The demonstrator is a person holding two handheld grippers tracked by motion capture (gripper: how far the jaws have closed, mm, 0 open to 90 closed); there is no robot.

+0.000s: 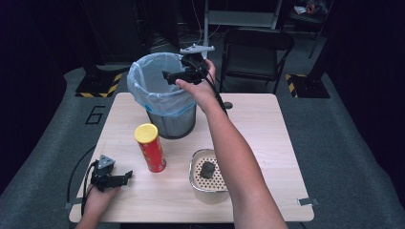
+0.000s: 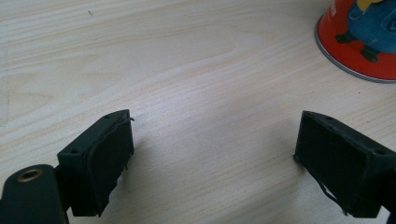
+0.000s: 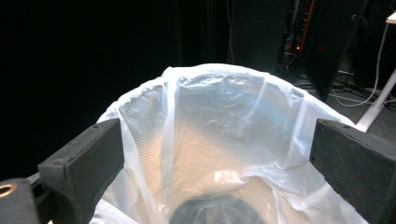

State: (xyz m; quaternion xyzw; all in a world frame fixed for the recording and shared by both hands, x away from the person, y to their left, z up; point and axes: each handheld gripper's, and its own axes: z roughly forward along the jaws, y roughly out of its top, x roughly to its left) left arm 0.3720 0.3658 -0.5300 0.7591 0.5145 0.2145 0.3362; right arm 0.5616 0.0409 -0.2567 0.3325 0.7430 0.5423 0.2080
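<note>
A mesh metal bin (image 1: 172, 121) lined with a pale blue bag (image 1: 150, 90) stands at the back of the wooden table (image 1: 267, 129). My right gripper (image 1: 168, 76) hovers over the bin's mouth, held by a hand reaching in from the front. In the right gripper view its jaws stand wide apart (image 3: 217, 133) with nothing between them, above the bag (image 3: 224, 121); something dark (image 3: 217, 212) lies at the bottom. My left gripper (image 1: 125, 176) rests open on the table's front left; in the left gripper view the bare wood shows between its jaws (image 2: 212, 128).
A red chip can (image 1: 152, 149) with a yellow lid stands near the table's middle; its base (image 2: 364, 42) is just ahead of the left gripper. A perforated metal bowl (image 1: 197, 175) holds a dark lump (image 1: 207, 169). A folding chair (image 1: 255, 52) stands behind the table.
</note>
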